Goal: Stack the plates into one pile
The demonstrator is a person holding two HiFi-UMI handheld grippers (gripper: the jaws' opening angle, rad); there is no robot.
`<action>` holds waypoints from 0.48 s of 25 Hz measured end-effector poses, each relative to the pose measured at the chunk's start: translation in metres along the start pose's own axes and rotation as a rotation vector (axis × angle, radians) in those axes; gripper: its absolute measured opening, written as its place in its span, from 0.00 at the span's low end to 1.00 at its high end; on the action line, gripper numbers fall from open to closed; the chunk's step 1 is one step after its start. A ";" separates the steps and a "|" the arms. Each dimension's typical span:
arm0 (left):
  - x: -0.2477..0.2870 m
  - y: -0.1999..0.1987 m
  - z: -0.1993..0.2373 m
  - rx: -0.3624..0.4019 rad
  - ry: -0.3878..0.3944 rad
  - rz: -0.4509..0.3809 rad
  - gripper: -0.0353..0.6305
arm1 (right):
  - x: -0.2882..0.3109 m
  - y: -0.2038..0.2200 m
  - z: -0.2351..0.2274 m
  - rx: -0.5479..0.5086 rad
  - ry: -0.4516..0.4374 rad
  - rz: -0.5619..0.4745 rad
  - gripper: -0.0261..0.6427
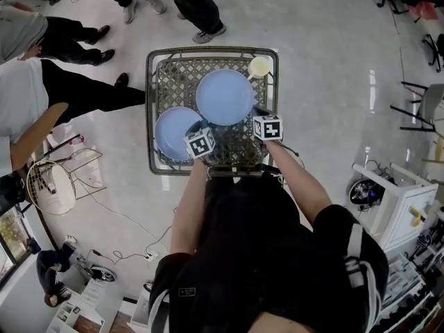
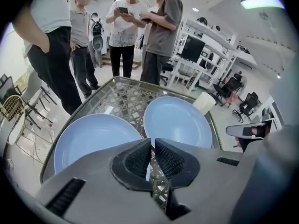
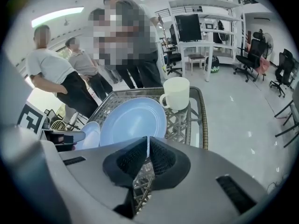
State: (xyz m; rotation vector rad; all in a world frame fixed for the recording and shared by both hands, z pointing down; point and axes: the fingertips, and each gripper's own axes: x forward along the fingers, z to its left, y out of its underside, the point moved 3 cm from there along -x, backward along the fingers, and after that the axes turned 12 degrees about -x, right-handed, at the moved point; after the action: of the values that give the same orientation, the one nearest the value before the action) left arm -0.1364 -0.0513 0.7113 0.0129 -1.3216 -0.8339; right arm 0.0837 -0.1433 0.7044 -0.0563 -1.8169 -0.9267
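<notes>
Setting: glossy pale floor (image 1: 333,61); on it a rectangular counter (image 1: 149,109) with a lattice top and a raised rim.

Left claw (image 2: 153,146): clenched, pads drawn to a thin slit, nothing gripped. Held above the near edge of the counter, aimed down at the strip of lattice between the two plates.

Right claw (image 3: 147,143): clenched likewise, only lattice showing through the slit, nothing gripped. Held above the near right part of the counter, just short of the right plate's near rim.

Left plate (image 1: 175,132): blue, lying flat on the near left of the counter, directly ahead of the left claw.

Right plate (image 1: 224,97): blue, flat, farther back and nearer the middle. Just beside the left plate, not stacked on it; whether the rims touch cannot be told.

Mug (image 1: 259,66): cream, upright, at the far right corner of the counter, just beyond the right plate, handle towards the plate in the right gripper view.

People (image 2: 124,27): several standing on the floor at the far and left sides of the counter.

Beyond: white shelving (image 3: 201,31) and black chairs (image 3: 250,59), well apart from the counter.
</notes>
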 end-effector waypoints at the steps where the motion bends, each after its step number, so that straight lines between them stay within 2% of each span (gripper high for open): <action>1: -0.006 0.003 -0.001 -0.002 -0.001 -0.016 0.10 | -0.005 -0.001 0.003 -0.016 -0.007 -0.021 0.06; 12: -0.097 0.035 -0.014 -0.078 0.009 -0.236 0.08 | -0.069 0.003 0.041 -0.133 -0.109 -0.202 0.05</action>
State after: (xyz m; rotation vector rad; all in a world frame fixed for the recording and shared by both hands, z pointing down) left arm -0.1070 0.0200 0.6414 0.1123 -1.2937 -1.0838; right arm 0.0845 -0.0907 0.6435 -0.0062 -1.8837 -1.2069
